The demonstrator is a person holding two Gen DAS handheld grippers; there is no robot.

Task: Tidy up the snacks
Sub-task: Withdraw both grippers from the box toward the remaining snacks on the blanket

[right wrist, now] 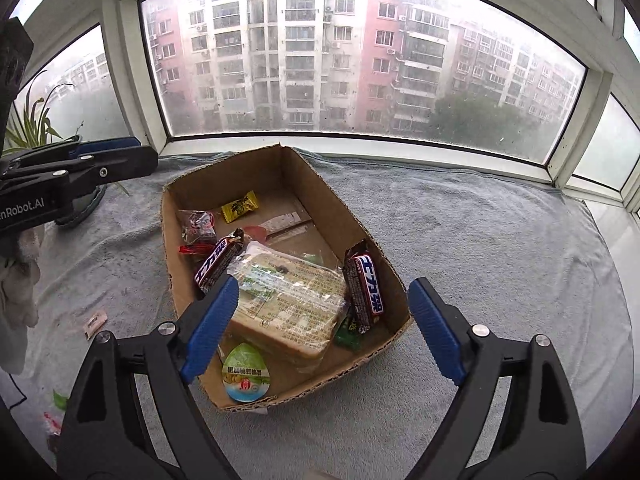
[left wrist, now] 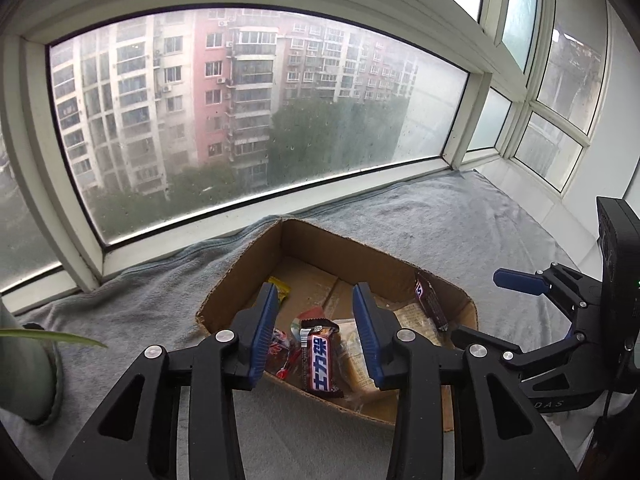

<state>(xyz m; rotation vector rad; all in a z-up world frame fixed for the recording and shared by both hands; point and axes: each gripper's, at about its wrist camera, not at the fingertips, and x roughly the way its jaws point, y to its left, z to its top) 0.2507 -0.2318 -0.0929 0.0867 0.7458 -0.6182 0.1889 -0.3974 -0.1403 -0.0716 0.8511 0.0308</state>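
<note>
A cardboard box (right wrist: 304, 176) sits on a grey towel by the window and holds several snacks: a wrapped bread pack (right wrist: 288, 300), two Snickers bars (right wrist: 366, 288) (right wrist: 218, 260), a yellow candy (right wrist: 239, 207), a red candy bag (right wrist: 198, 224) and a green-lidded jelly cup (right wrist: 244, 372). My right gripper (right wrist: 324, 328) is open and empty, just above the box's near end. My left gripper (left wrist: 316, 332) is open and empty over the box (left wrist: 344, 248), above a Snickers bar (left wrist: 322, 360). The bread pack (left wrist: 356, 356) lies beside the bar.
A potted plant (right wrist: 36, 120) stands at the left, behind the left gripper's body (right wrist: 76, 176). A small pink wrapper (right wrist: 95, 322) and some scraps (right wrist: 54, 412) lie on the towel left of the box. The window frame (right wrist: 360, 144) bounds the far side.
</note>
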